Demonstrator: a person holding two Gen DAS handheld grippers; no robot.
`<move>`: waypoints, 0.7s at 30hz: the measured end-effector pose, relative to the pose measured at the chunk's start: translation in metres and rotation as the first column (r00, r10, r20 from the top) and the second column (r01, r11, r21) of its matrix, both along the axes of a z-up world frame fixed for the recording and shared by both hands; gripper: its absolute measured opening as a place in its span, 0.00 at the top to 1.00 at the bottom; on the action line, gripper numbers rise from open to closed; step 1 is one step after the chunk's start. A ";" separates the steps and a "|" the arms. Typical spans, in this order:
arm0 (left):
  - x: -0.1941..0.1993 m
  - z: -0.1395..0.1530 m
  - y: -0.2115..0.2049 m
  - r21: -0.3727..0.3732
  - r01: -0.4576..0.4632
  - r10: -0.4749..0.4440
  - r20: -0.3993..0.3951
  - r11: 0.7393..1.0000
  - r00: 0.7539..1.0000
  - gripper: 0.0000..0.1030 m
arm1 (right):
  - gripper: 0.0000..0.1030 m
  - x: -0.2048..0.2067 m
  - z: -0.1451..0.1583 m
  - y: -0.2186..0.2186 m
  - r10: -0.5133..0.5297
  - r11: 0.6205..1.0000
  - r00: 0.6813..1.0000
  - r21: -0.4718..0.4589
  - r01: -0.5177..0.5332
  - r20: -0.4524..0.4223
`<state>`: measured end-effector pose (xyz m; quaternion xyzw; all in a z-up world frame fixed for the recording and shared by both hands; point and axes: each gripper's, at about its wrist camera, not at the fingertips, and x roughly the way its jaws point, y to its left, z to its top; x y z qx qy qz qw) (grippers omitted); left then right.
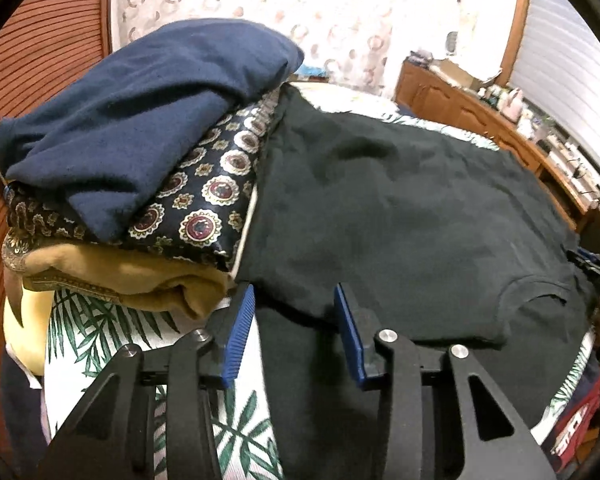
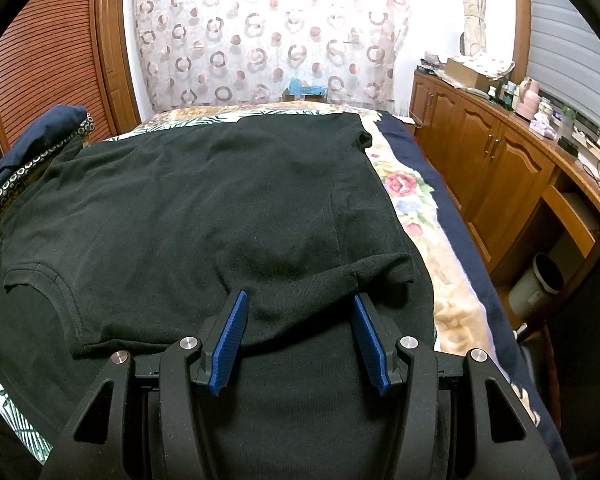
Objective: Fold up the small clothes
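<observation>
Black cotton is spreading across most of the bed [image 2: 416,216]: the T-shirt [image 2: 188,216] is lying flat on the covers, its collar toward the near left corner and one short sleeve folded in near the right edge. I am holding my right gripper [image 2: 298,300] over the shirt's near hem, pointing down at the cloth. Its blue pads [image 2: 228,340] are standing about half apart with the folded sleeve and a hump of fabric lying between them; neither pad seems to be pressing on the cloth, though the black-on-black view is making that hard to judge.

I am keeping my left gripper [image 1: 296,292] at the shirt's left side, by the near left part of the bed. Its jaws are standing partly apart and straddling the shirt's edge, with black fabric between them; the pads [image 1: 240,340] are not gripping it as far as I can see.

Just beside that gripper, along the left edge of the bed, a stack of folded clothes [image 1: 140,184] is sitting: a navy garment [image 1: 140,92] on top, a patterned dark one [image 1: 204,200] under it, a mustard one [image 1: 140,276] at the bottom. The palm-leaf sheet [image 1: 100,328] is showing beneath the stack, and the floral blanket [image 2: 408,196] is running along the right edge
</observation>
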<state>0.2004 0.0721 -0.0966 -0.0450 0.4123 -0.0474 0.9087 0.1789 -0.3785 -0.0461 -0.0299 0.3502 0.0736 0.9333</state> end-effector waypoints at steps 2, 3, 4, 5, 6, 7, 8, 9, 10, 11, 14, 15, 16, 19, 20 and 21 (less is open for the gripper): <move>0.003 -0.002 0.002 0.002 -0.007 0.007 -0.005 1.000 1.000 0.59 | 0.46 0.000 0.000 0.000 0.000 1.000 1.000 0.000 0.000 0.000; 0.003 -0.002 0.002 -0.001 -0.009 0.009 -0.006 1.000 1.000 0.59 | 0.46 0.000 0.000 0.000 0.000 1.000 1.000 0.000 0.000 0.000; 0.004 -0.002 0.002 -0.002 -0.009 0.009 -0.008 1.000 1.000 0.59 | 0.46 0.000 0.000 0.000 0.000 1.000 1.000 0.000 0.000 0.000; 0.005 -0.002 0.001 -0.002 -0.009 0.009 -0.008 1.000 1.000 0.59 | 0.46 0.000 0.000 0.000 0.000 1.000 1.000 0.000 0.000 0.000; 0.005 -0.001 0.000 -0.002 -0.006 0.006 -0.007 1.000 1.000 0.59 | 0.46 0.000 0.000 0.000 0.001 1.000 1.000 0.001 -0.001 0.000; 0.005 -0.001 -0.001 0.000 0.000 0.000 -0.003 1.000 1.000 0.60 | 0.46 0.000 0.000 0.000 0.001 1.000 1.000 0.001 -0.001 0.000; 0.005 0.000 -0.003 0.012 0.012 -0.012 0.005 1.000 1.000 0.72 | 0.46 0.000 0.000 0.000 0.001 1.000 1.000 0.001 -0.001 0.000; 0.004 0.001 -0.005 0.028 0.016 -0.017 0.009 0.999 1.000 0.78 | 0.46 0.000 0.000 0.000 0.001 1.000 1.000 0.001 -0.001 0.000; 0.005 0.002 -0.007 0.039 0.017 -0.018 0.014 0.999 1.000 0.86 | 0.46 0.000 0.000 0.000 0.001 1.000 1.000 0.000 -0.001 0.000; 0.004 0.004 -0.008 0.036 0.020 -0.021 0.023 0.999 0.999 0.90 | 0.46 0.000 0.000 0.000 0.001 1.000 1.000 0.001 -0.001 0.000; 0.006 0.007 -0.007 0.035 0.024 -0.025 0.027 0.999 0.999 0.91 | 0.46 0.000 0.000 0.000 0.002 1.000 1.000 0.000 -0.002 0.000; 0.007 0.008 -0.007 0.037 0.025 -0.026 0.027 0.999 0.999 0.91 | 0.46 0.000 0.000 0.000 0.002 1.000 1.000 0.000 -0.002 0.000; 0.008 0.008 -0.006 0.040 0.025 -0.026 0.025 0.999 0.999 0.91 | 0.46 0.000 0.000 0.000 0.003 1.000 1.000 0.001 -0.003 0.000; 0.009 0.009 -0.007 0.048 0.024 -0.025 0.029 0.999 0.999 0.94 | 0.46 0.000 0.000 0.000 0.003 1.000 1.000 0.001 -0.003 0.000; 0.006 0.011 -0.008 0.052 0.023 -0.025 0.038 0.998 0.999 0.95 | 0.46 0.000 0.000 -0.001 0.003 1.000 1.000 0.002 -0.003 -0.001; 0.005 0.014 -0.009 0.057 0.023 -0.026 0.052 0.998 0.998 0.95 | 0.46 0.000 0.000 -0.001 0.003 1.000 1.000 0.002 -0.003 -0.001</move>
